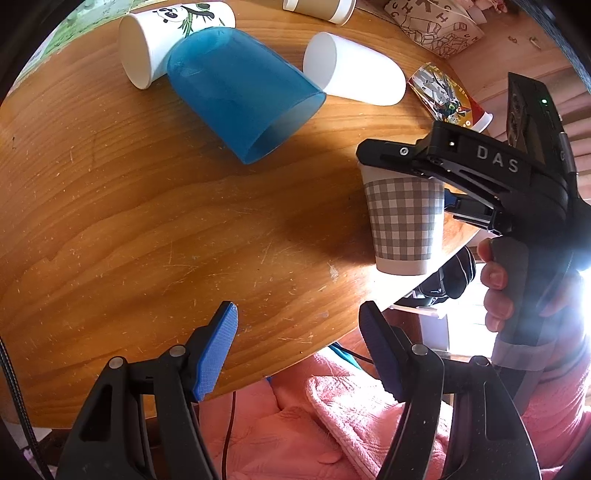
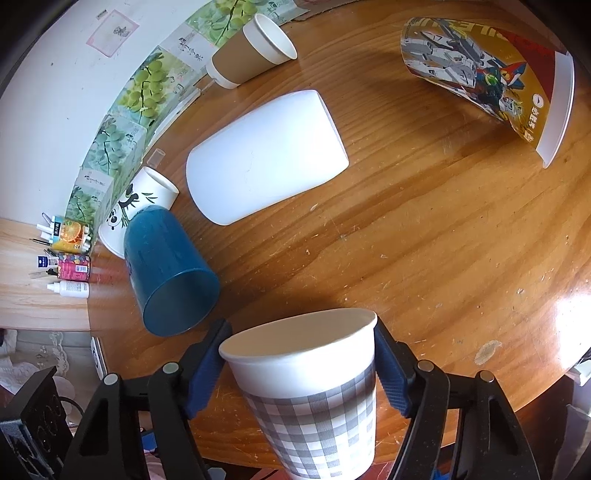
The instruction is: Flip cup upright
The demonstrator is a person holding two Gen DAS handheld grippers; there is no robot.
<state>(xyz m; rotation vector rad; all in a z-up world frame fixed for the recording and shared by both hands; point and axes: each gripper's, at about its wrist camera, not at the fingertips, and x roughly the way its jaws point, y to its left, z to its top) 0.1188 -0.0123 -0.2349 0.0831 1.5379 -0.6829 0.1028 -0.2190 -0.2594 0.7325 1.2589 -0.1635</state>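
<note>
A: 6 cups on the round wooden table (image 2: 424, 229). Item 1?

B: Grey-and-white checked paper cup (image 2: 314, 391), mouth up, pinched just below its rim between the blue pads of the right gripper (image 2: 301, 363). In the left wrist view it sits at the table's near edge (whether its base touches the wood I cannot tell).

A: Items 2 to 6?

B: All lying on their sides. Translucent blue plastic tumbler (image 1: 242, 94), mouth toward the table's middle. Plain white cup (image 2: 266, 157), just beside it. White paper cup with a panda print (image 1: 173, 35), touching the tumbler's closed end. Brown-sleeved paper cup (image 2: 253, 51), far side near the wall. Tall paper cup printed with a robot figure (image 2: 491, 81), well apart from the others.

A: Left gripper (image 1: 299, 347)?

B: Jaws spread wide, nothing between them, over the table's near edge with pink quilted fabric (image 1: 351, 424) below.

A: Other stock?

B: Row of grape-print cartons (image 2: 144, 88) along the wall; small bottles and tubes (image 2: 66, 254) on a pale shelf.
</note>
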